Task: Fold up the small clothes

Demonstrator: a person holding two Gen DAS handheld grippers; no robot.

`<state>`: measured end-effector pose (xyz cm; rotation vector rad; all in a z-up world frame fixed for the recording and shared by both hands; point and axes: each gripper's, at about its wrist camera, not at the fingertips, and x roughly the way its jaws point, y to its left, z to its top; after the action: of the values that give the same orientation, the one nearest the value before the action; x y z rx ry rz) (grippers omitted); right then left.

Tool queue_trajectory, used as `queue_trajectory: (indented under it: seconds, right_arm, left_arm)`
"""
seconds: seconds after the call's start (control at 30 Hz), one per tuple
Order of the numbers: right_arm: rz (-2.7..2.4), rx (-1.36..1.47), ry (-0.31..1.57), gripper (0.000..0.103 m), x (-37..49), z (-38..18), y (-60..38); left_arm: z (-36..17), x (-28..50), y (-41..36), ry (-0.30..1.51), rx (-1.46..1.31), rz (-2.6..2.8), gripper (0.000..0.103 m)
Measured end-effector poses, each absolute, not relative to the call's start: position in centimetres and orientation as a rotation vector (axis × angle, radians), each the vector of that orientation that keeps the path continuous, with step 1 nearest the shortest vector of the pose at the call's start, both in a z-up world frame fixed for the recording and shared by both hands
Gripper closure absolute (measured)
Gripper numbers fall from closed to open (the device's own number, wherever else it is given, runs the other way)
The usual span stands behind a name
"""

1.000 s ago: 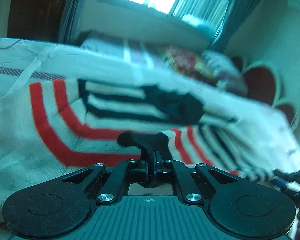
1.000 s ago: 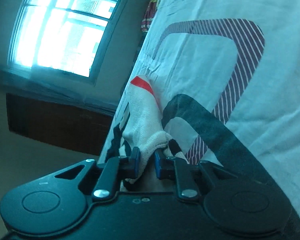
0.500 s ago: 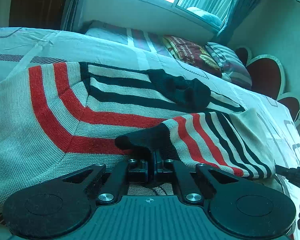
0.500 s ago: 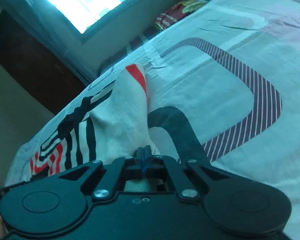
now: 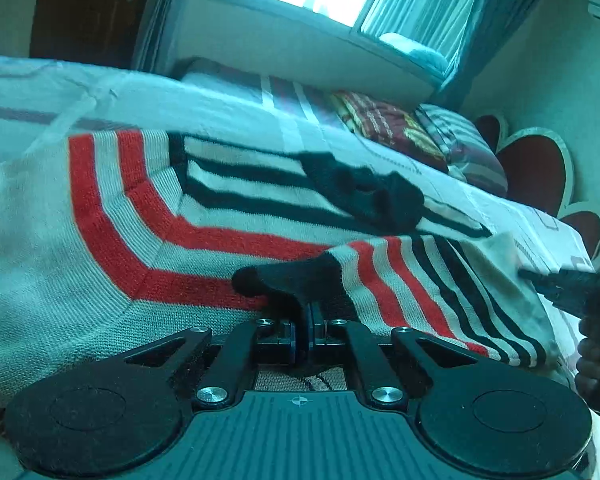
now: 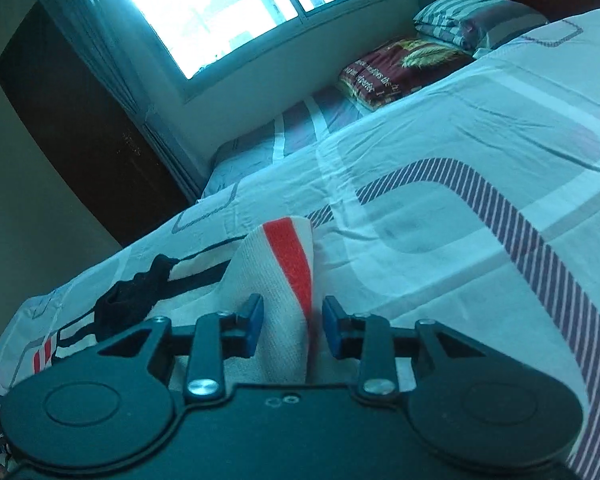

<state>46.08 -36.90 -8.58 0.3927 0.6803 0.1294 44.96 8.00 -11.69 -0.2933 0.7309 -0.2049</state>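
A knitted cream sweater (image 5: 140, 240) with red and black stripes lies spread on the bed. Its striped sleeve (image 5: 420, 280) is folded across the body. My left gripper (image 5: 303, 320) is shut on the sleeve's black cuff (image 5: 284, 276), low over the cloth. In the right wrist view a raised fold of the sweater (image 6: 276, 272) with a red stripe stands between the blue pads (image 6: 256, 320) of my right gripper (image 6: 292, 326). Its jaws are opening, and a gap shows beside the right pad. The black collar (image 6: 136, 292) lies to the left. The right gripper's tip (image 5: 560, 284) shows at the sleeve's far end.
The bedsheet (image 6: 460, 200) is white with striped rounded patterns. A dark red pillow (image 6: 404, 68) and a striped pillow (image 6: 476, 20) lie near the window wall. A red heart-shaped headboard (image 5: 536, 168) stands at the right. A hand (image 5: 592, 364) holds the right gripper.
The right gripper rolled level and shifted along the bed. Its jaws, pinched on the sweater fold half a second ago, now stand apart. The left gripper kept its hold on the cuff.
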Motion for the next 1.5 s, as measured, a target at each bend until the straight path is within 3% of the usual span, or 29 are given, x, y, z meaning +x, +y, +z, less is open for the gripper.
queue_trajectory:
  seconds: [0.2, 0.27, 0.33, 0.37, 0.5, 0.67, 0.73, 0.9, 1.03, 1.13, 1.23, 1.3, 1.37, 1.4, 1.5]
  right_arm:
    - [0.062, 0.32, 0.666, 0.094, 45.6, -9.2, -36.1]
    - [0.049, 0.307, 0.67, 0.082, 45.6, -8.5, -36.1]
    - [0.042, 0.247, 0.609, 0.077, 44.6, -7.1, -35.8]
    - [0.063, 0.221, 0.58, 0.077, 44.2, -6.5, -35.6]
    - [0.106, 0.097, 0.539, 0.078, 44.8, -5.6, -33.5]
    - [0.037, -0.038, 0.62, 0.089, 48.5, -7.6, -31.5]
    - [0.038, -0.029, 0.647, 0.088, 49.2, -8.4, -32.0]
    - [0.092, -0.043, 0.608, 0.077, 46.4, -5.7, -31.7]
    - [0.143, -0.034, 0.627, 0.078, 40.9, -5.3, -30.9]
    - [0.157, -0.099, 0.681, 0.077, 38.5, -8.3, -29.3]
    - [0.131, -0.231, 0.625, 0.077, 37.2, -7.8, -27.2]
    - [0.163, -0.17, 0.578, 0.079, 35.8, -6.4, -27.3]
    - [0.168, -0.169, 0.581, 0.077, 35.0, -6.6, -27.1]
    - [0.17, -0.174, 0.658, 0.076, 35.5, -7.7, -26.9]
    - [0.143, -0.144, 0.68, 0.077, 35.6, -6.9, -26.8]
  left_arm:
    - [-11.9, 44.1, 7.5, 0.709, -0.245, -0.147, 0.097]
    - [-11.5, 43.9, 8.0, 0.722, -0.242, -0.155, 0.081]
    - [-10.0, 42.5, 8.7, 0.672, -0.207, -0.094, 0.029]
    - [-9.0, 41.9, 8.6, 0.616, -0.177, -0.069, 0.027]
    - [-6.8, 43.6, 4.8, 0.57, -0.106, -0.205, 0.027]
    - [-10.2, 47.8, -1.0, 0.714, 0.026, -0.304, 0.027]
    - [-11.4, 47.7, -1.6, 0.696, 0.069, -0.312, 0.019]
    - [-9.6, 45.7, -0.6, 0.658, 0.017, -0.303, 0.019]
    - [-10.5, 43.9, 0.1, 0.69, 0.011, -0.285, 0.019]
    - [-11.6, 43.4, 0.4, 0.67, 0.043, -0.277, 0.019]
    - [-10.0, 43.3, 0.3, 0.658, 0.028, -0.263, 0.019]
    - [-9.2, 42.4, 0.5, 0.629, 0.031, -0.256, 0.019]
    - [-10.4, 43.0, 0.7, 0.717, 0.03, -0.237, 0.019]
    - [-11.3, 43.0, 0.9, 0.709, 0.026, -0.245, 0.013]
    - [-10.8, 42.5, 0.6, 0.711, 0.042, -0.232, 0.012]
